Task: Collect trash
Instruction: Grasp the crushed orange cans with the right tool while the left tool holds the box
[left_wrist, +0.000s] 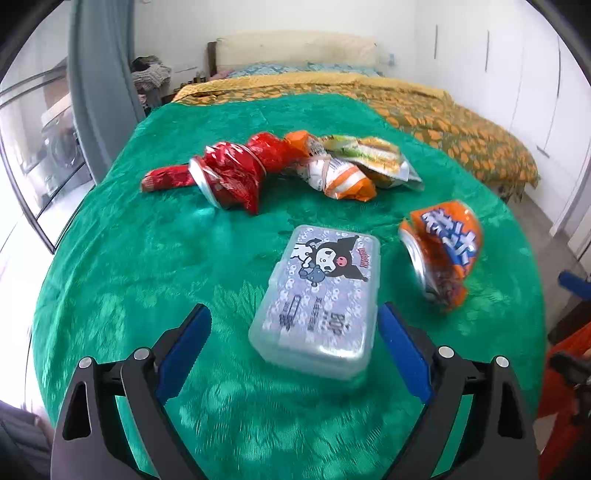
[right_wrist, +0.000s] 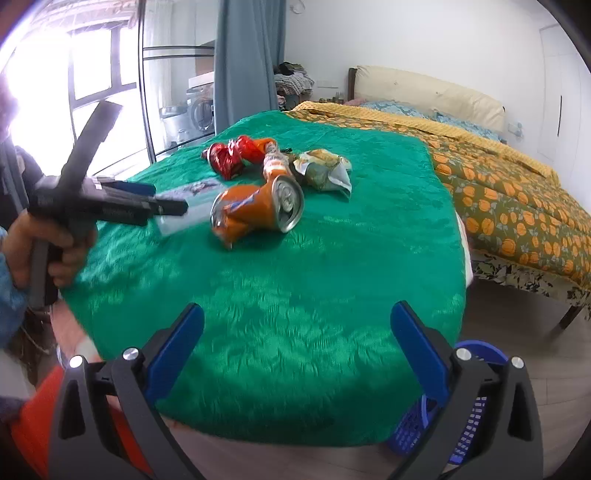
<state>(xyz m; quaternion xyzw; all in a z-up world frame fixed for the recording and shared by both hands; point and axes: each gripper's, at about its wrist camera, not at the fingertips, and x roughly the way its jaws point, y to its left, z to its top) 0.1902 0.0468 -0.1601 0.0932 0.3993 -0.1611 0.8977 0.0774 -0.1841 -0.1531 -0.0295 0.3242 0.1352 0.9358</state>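
Observation:
On the green-clothed table (left_wrist: 155, 258) lie a clear plastic box with a cartoon label (left_wrist: 317, 295), a crushed orange can (left_wrist: 441, 251), a crushed red can with red wrapper (left_wrist: 236, 171), an orange-white packet (left_wrist: 340, 177) and a green snack bag (left_wrist: 376, 155). My left gripper (left_wrist: 293, 328) is open, its fingers on either side of the box's near end. My right gripper (right_wrist: 297, 328) is open and empty above the table's near edge. In the right wrist view the orange can (right_wrist: 258, 210) lies ahead, the box (right_wrist: 181, 210) partly hidden behind the left gripper (right_wrist: 147, 205).
A blue slotted basket (right_wrist: 476, 406) stands on the floor below the table's right edge. A bed with an orange pumpkin-pattern cover (right_wrist: 509, 199) stands behind and to the right. A grey curtain (right_wrist: 247, 59) and glass door are at the left.

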